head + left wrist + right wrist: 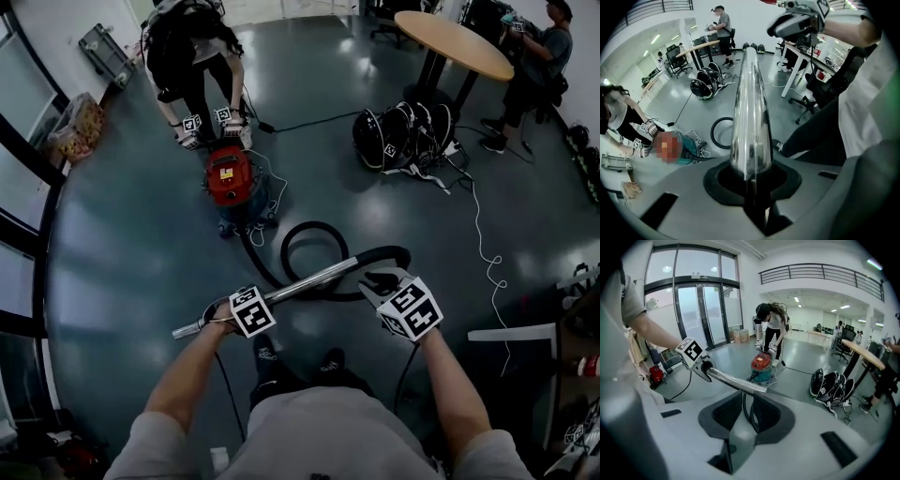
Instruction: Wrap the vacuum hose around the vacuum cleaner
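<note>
**Head view.** The left gripper (228, 321) is clamped on the near end of the metal tube (300, 284). The right gripper (382, 284) stands narrow at the tube's far end, where the black hose (314, 225) joins it. The tube's long axis thus runs from one gripper to the other, across the body. The vacuum cleaner (232, 183) stands on the floor well ahead of both grippers, beyond the hose's loop. We judge the left gripper the nearer to it. A second person (187, 47) bends over the machine.

**Left gripper view.** The jaws are closed on the tube (750, 108), which runs straight away from them toward the right gripper (797, 21). The hose loop (712, 135) and the vacuum cleaner (689, 149) lie below and to this gripper's left.

**Right gripper view.** The jaws are drawn close on the dark bend of the hose (748, 412). The tube (736, 380) leads off to the left, to the left gripper (704, 369). The vacuum cleaner (761, 366) lies straight ahead of these jaws. We judge that wrapping calls for carrying the tube forward to it.
</note>
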`<move>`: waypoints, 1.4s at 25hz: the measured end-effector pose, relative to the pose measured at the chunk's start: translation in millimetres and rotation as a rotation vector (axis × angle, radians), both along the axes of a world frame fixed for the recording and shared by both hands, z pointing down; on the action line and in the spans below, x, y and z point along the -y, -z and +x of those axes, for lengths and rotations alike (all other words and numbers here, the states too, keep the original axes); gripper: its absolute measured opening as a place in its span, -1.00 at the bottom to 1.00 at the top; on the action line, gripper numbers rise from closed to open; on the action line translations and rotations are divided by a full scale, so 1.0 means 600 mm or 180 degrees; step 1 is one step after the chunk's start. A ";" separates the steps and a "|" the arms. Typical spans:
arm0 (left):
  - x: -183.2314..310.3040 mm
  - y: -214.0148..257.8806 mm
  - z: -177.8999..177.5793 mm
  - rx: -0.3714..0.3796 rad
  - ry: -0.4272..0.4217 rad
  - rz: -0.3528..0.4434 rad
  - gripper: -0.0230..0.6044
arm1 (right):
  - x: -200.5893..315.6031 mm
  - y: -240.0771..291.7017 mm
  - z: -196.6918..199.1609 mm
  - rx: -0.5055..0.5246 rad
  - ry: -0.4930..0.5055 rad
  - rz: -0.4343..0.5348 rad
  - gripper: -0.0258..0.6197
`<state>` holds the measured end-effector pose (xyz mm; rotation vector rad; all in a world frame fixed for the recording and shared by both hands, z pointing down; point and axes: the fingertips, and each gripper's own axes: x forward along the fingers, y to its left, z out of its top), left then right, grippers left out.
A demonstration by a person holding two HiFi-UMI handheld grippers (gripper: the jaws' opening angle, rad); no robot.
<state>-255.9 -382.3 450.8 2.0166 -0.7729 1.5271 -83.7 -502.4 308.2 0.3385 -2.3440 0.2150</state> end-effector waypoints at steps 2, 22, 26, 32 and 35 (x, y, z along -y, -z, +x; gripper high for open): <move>0.002 -0.006 -0.020 -0.0066 0.0079 0.0022 -0.62 | 0.000 -0.005 -0.012 -0.0013 -0.0179 -0.0001 -0.81; 0.009 -0.142 -0.219 -0.0702 0.0623 -0.0097 -0.62 | -0.051 -0.105 -0.282 0.0329 -0.1057 -0.0665 -0.91; 0.029 -0.181 -0.211 -0.0806 0.0794 -0.0048 -0.62 | -0.041 -0.160 -0.322 0.0409 -0.0983 -0.0879 -0.91; 0.053 -0.247 -0.172 -0.0948 0.1177 -0.0069 -0.62 | -0.045 -0.274 -0.349 0.0500 -0.0871 -0.1393 -0.90; 0.074 -0.278 -0.146 -0.1018 0.1374 -0.0035 -0.62 | -0.033 -0.326 -0.346 0.0570 -0.0819 -0.1515 -0.72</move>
